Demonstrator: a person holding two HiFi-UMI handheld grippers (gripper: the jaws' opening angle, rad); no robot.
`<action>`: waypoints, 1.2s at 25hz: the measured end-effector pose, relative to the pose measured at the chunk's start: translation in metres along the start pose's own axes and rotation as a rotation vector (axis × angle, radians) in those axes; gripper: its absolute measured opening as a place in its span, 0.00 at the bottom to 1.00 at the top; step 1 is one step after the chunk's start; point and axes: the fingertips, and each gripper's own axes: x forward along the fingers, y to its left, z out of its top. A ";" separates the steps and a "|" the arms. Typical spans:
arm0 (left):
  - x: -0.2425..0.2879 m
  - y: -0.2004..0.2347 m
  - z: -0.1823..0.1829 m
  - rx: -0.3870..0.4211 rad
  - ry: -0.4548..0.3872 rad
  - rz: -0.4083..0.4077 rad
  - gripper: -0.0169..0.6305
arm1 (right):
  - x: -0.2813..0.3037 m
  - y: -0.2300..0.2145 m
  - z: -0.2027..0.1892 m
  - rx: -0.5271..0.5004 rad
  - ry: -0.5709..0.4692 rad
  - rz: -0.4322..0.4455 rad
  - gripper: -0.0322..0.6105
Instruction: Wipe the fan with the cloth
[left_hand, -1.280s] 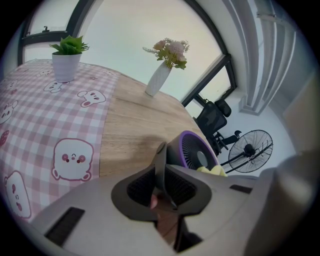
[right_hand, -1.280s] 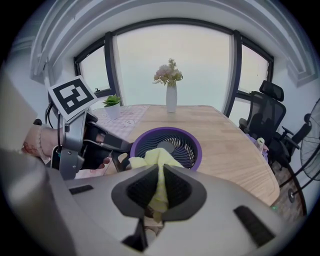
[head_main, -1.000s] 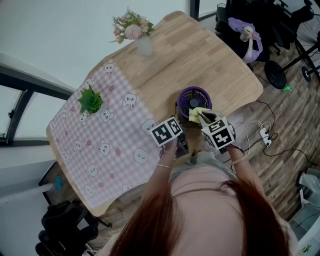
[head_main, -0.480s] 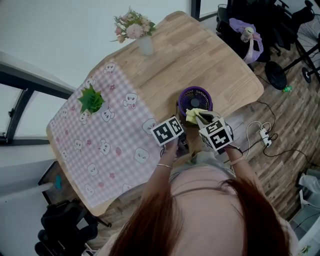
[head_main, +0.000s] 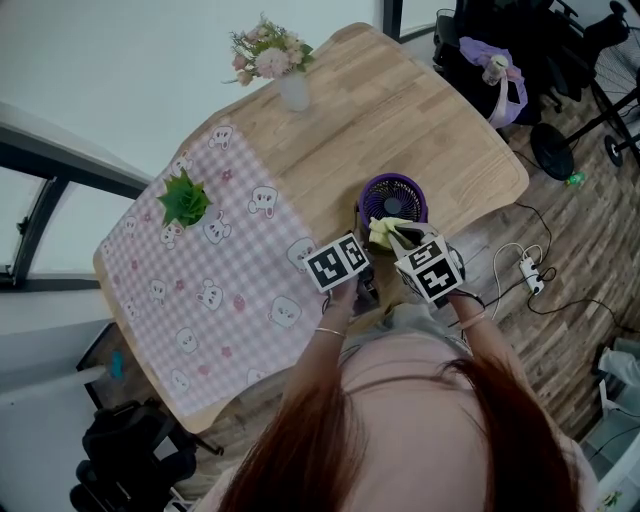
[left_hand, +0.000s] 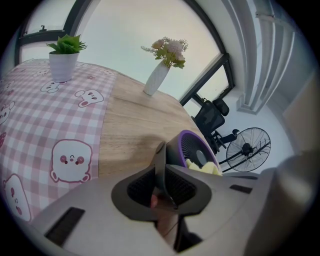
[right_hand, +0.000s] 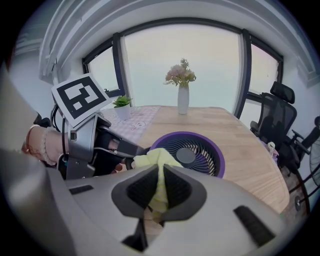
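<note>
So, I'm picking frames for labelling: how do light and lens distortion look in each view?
Head view: dim, even light, the fan sharp, hair soft at the bottom edge. Left gripper view: strong fisheye, black corners, window washed out behind the vase. Right gripper view: same fisheye, bright window, cloth and fan both sharp.

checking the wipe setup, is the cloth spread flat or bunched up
Bunched: the yellow cloth is crumpled into a wad, pinched between the right gripper's jaws, at the purple fan.

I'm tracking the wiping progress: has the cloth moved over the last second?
Yes, slightly: the cloth, held in the right tool, has slid left along the near rim of the fan.
</note>
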 end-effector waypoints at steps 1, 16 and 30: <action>0.000 0.000 0.000 -0.002 0.001 -0.004 0.11 | 0.001 0.001 0.000 -0.001 0.003 0.003 0.09; 0.001 0.000 0.000 0.005 0.002 -0.029 0.11 | 0.014 0.012 0.015 -0.058 0.009 0.026 0.09; 0.001 -0.001 0.000 0.026 0.001 -0.031 0.11 | 0.029 0.010 0.028 -0.106 0.029 0.024 0.09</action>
